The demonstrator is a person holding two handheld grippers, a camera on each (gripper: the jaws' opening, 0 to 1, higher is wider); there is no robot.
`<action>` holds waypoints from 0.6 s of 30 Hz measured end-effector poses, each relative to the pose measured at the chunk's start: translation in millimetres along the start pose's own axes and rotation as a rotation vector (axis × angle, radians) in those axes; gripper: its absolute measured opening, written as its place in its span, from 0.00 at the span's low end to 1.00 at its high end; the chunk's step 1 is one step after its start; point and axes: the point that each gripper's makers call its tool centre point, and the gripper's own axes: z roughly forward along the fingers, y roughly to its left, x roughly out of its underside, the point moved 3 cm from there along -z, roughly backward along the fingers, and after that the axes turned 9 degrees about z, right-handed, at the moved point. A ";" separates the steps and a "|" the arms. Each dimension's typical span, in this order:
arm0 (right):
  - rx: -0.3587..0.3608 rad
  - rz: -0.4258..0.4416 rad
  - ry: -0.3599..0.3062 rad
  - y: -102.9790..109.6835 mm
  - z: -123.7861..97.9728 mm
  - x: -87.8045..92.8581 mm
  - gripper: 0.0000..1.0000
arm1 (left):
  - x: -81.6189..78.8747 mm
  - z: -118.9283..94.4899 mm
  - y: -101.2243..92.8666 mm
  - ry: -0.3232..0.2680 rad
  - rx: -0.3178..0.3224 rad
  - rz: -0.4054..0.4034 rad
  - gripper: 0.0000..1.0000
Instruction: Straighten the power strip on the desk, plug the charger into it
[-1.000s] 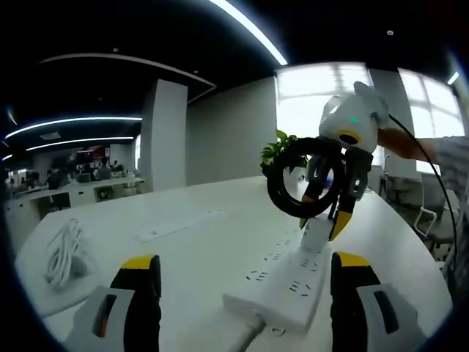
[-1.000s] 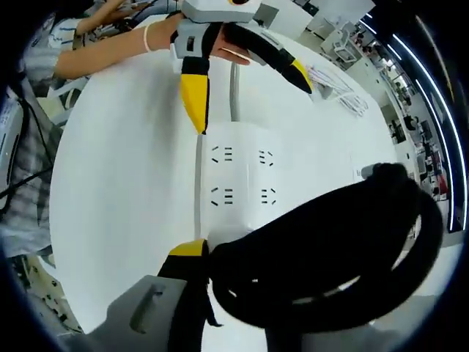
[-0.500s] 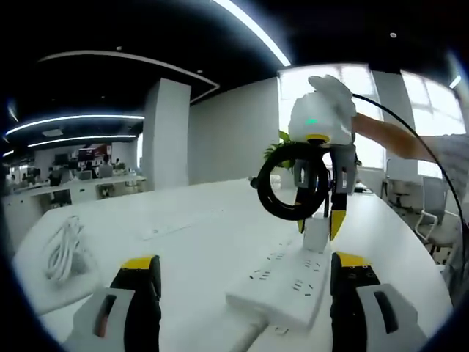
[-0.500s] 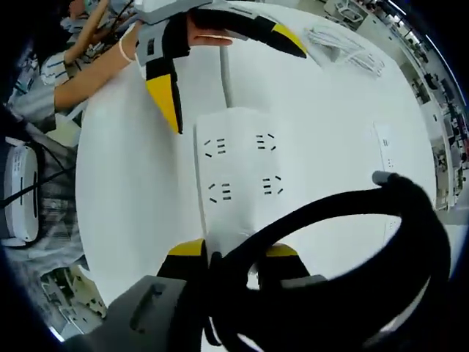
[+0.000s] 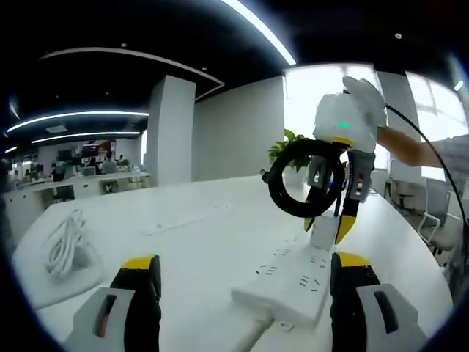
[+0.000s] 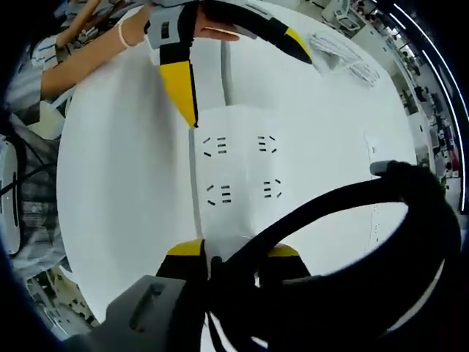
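- Left gripper view: the left gripper [image 5: 239, 293] rises from the bottom edge with its jaws wide apart and nothing between them; the yellow-capped tips stand at lower left and lower right.
- The strip [image 5: 292, 281], white, lies on the white desk [image 5: 198, 242] at lower centre-right, between the two jaws as framed, running up and to the right. A pale cord leaves its near end toward the bottom edge.
- The right gripper [image 5: 327, 224] comes down from the upper right onto the far end of the strip. Its jaws are closed on the charger [image 5: 322, 233], a small white block whose base meets the strip's top face.
- A black cable coil [image 5: 300, 178] hangs round that gripper, just above the charger.
- A bundle of white cable [image 5: 66, 247] lies at the left on the desk. A potted plant [image 5: 288, 143] stands behind the coil, by the bright window.
- Right gripper view: the strip [image 6: 238, 172] fills the centre, four socket groups showing on its top face. The right gripper [image 6: 233, 253] sits at bottom centre, yellow tips tight on the charger [image 6: 234, 242] at the strip's near end.
- The coil [image 6: 344, 257] sweeps across the lower right of the frame.
- The left gripper [image 6: 245, 73] enters at the top, jaws spread wide, one tip close to the strip's far left corner. A hand [image 6: 139, 33] holds it at upper left.
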 end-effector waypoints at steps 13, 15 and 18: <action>0.223 -0.061 0.044 -4.0 3.7 4.4 0.25 | -4.9 0.5 -4.7 -0.027 0.006 -0.008 0.98; 0.214 -0.065 0.033 -2.0 3.2 4.6 0.25 | -11.1 -0.3 -3.8 -0.068 0.005 -0.033 0.97; 0.207 -0.075 0.019 1.6 3.5 3.7 0.25 | -14.8 0.7 -11.9 -0.101 0.049 -0.059 0.98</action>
